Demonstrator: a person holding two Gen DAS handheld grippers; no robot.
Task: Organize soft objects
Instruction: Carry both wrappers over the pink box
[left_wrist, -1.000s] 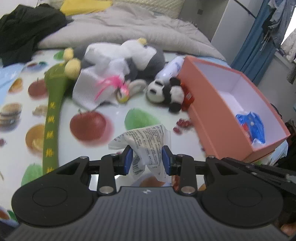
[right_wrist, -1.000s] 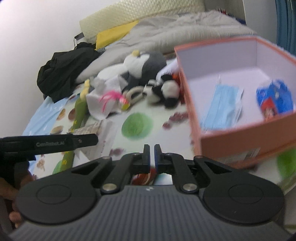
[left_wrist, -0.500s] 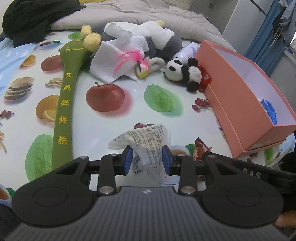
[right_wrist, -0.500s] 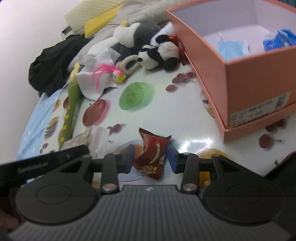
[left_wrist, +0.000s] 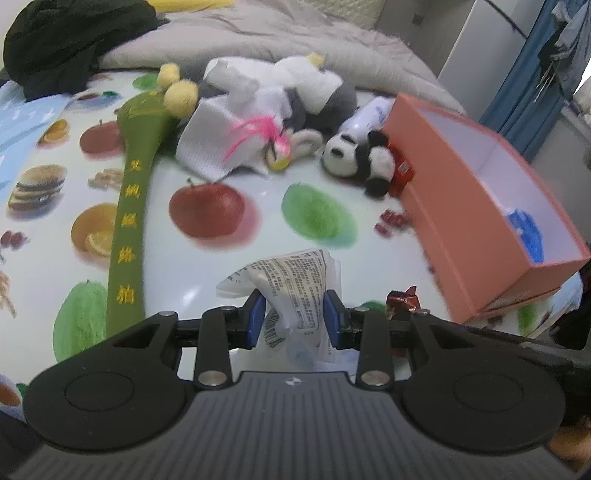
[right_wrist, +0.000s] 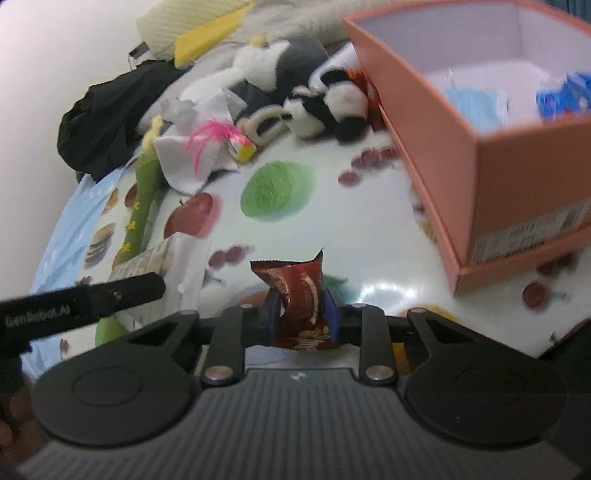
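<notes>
My left gripper (left_wrist: 294, 318) is shut on a crumpled white printed packet (left_wrist: 291, 284), held above the fruit-print tablecloth (left_wrist: 258, 236). My right gripper (right_wrist: 301, 315) is shut on a dark red snack wrapper (right_wrist: 297, 295); the wrapper also shows in the left wrist view (left_wrist: 403, 300). The open pink box (left_wrist: 476, 206) stands to the right and holds a blue face mask (right_wrist: 476, 107) and a blue pouch (right_wrist: 565, 96). A panda plush (left_wrist: 356, 158), a grey and white plush (left_wrist: 314, 85), a white cloth (left_wrist: 210, 144) with a pink feather toy (left_wrist: 255, 133) and a long green stick (left_wrist: 131, 206) lie further back.
A grey duvet (left_wrist: 258, 33) and black clothing (left_wrist: 66, 33) lie behind the toys. A white bottle (left_wrist: 364, 114) rests between the plush and the box. The left gripper's side shows in the right wrist view (right_wrist: 81, 299).
My right gripper went from shut and empty to closed around the red snack wrapper and has lifted it. My left gripper keeps its hold on the white packet and shifted slightly.
</notes>
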